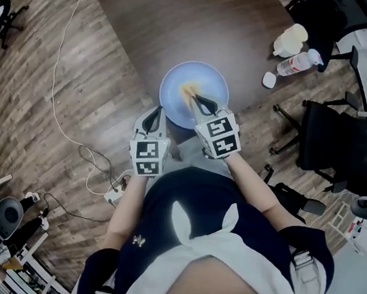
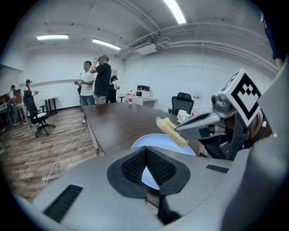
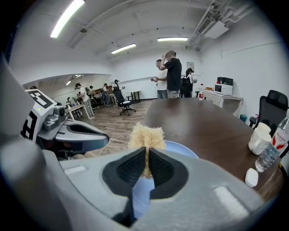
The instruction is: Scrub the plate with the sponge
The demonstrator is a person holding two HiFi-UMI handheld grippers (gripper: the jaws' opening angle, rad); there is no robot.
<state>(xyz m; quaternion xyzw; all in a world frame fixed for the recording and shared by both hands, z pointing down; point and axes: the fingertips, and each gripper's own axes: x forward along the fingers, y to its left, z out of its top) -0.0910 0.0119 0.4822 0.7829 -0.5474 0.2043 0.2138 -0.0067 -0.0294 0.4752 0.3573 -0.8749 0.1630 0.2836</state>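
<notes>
The right gripper (image 1: 197, 101) is clenched on a pale, fibrous sponge (image 1: 189, 90), whose tuft sticks out past the jaw tips; it hangs over the near half of the blue plate (image 1: 207, 80), which sits at the edge of the dark wooden table (image 1: 158, 16); whether the sponge touches the plate cannot be told; the left gripper (image 1: 153, 115) has its jaws pressed together with nothing clamped between them, hovering just beside the plate's near-left rim; the step in hand looks like bringing the sponge to the plate to begin scrubbing; the next move calls for pressing the sponge onto the plate and rubbing across it, perhaps with the left gripper steadying the rim so the plate does not slide
</notes>
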